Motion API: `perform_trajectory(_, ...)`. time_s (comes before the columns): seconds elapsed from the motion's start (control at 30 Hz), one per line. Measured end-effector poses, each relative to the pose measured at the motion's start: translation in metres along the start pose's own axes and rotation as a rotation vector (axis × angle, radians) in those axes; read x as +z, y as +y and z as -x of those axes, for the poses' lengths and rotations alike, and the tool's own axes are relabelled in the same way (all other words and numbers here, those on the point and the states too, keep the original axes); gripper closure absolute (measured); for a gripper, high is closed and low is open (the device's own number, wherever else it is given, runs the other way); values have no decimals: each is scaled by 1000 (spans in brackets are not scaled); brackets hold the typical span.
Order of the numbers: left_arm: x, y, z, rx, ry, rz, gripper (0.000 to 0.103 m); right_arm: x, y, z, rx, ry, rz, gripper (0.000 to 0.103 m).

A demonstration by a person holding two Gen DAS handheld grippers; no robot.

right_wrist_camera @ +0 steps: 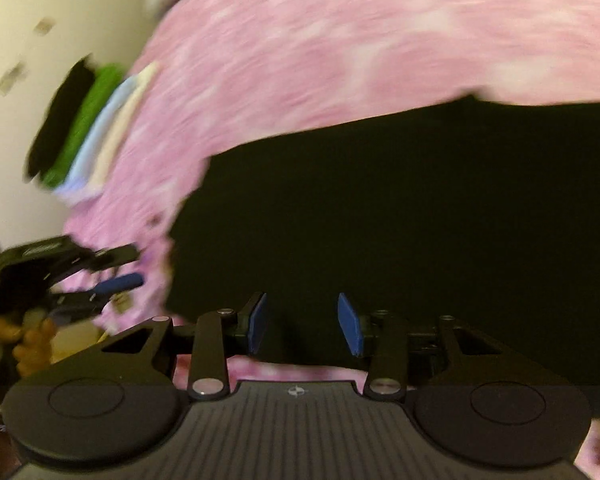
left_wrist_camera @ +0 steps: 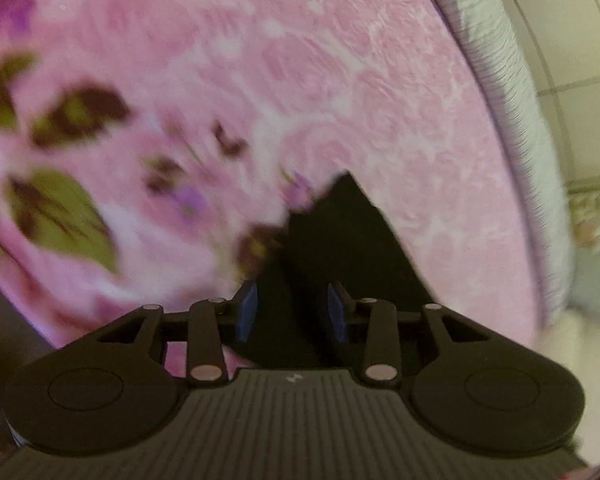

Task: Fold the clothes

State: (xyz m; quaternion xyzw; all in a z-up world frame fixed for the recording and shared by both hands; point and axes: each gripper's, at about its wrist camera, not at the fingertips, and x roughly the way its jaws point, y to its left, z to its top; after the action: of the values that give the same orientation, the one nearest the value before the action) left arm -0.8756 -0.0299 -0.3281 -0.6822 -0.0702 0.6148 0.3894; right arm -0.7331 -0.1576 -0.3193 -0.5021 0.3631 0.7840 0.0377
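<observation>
A black garment (right_wrist_camera: 400, 216) lies spread on a pink floral bedspread (right_wrist_camera: 340, 40). In the left wrist view a pointed corner of the black garment (left_wrist_camera: 340, 232) runs between the fingers of my left gripper (left_wrist_camera: 292, 310), which stand apart with blue pads and do not pinch it. My right gripper (right_wrist_camera: 302, 322) is open just over the near edge of the garment. The left gripper (right_wrist_camera: 112, 276) also shows at the left of the right wrist view, beside the garment's left edge. Both views are motion-blurred.
A stack of folded clothes (right_wrist_camera: 88, 128), black, green, light blue and cream, sits at the bed's far left by a cream wall. A white mattress edge (left_wrist_camera: 512, 112) and tiled floor (left_wrist_camera: 580, 60) lie to the right in the left wrist view.
</observation>
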Motion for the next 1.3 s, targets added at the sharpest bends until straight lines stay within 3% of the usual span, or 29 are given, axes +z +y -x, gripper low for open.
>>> perform_trajectory(0.1,-3,1,-15,-54,-11,85,68,-9,-31,20,-15,-36,-112,58)
perform_trajectory(0.23,-2,3,-33,-17,-28,122,67,-27,-73,39,-17,-87,-344,58)
perform_trajectory(0.27,-2,3,-35,-13,-38,127,71,-32,-82,44,-18,-104,-402,58)
perform_trajectory(0.37,-4,2,-32,-65,-76,136,103,-42,-105,57,-9,-160,-529,58)
perform_trajectory(0.4,-5,-4,-24,-80,-98,102,103,-44,-110,61,-10,-176,-556,58)
perform_trajectory(0.57,-24,-29,30,-126,-191,-82,103,-49,-129,80,-61,-242,-593,58)
perform_trajectory(0.67,-39,-17,38,-84,-198,-102,103,-50,-139,89,-81,-271,-603,58)
perform_trajectory(0.83,-51,17,8,7,-181,-96,103,-51,-150,89,-98,-283,-608,58)
perform_trajectory(1.13,-70,8,38,160,-278,-172,102,-66,-170,105,-145,-286,-559,58)
perform_trajectory(1.2,-78,-10,50,141,-313,-222,102,-69,-179,118,-176,-323,-530,58)
perform_trajectory(1.3,-96,-47,46,65,-334,-381,98,-74,-195,139,-233,-394,-483,58)
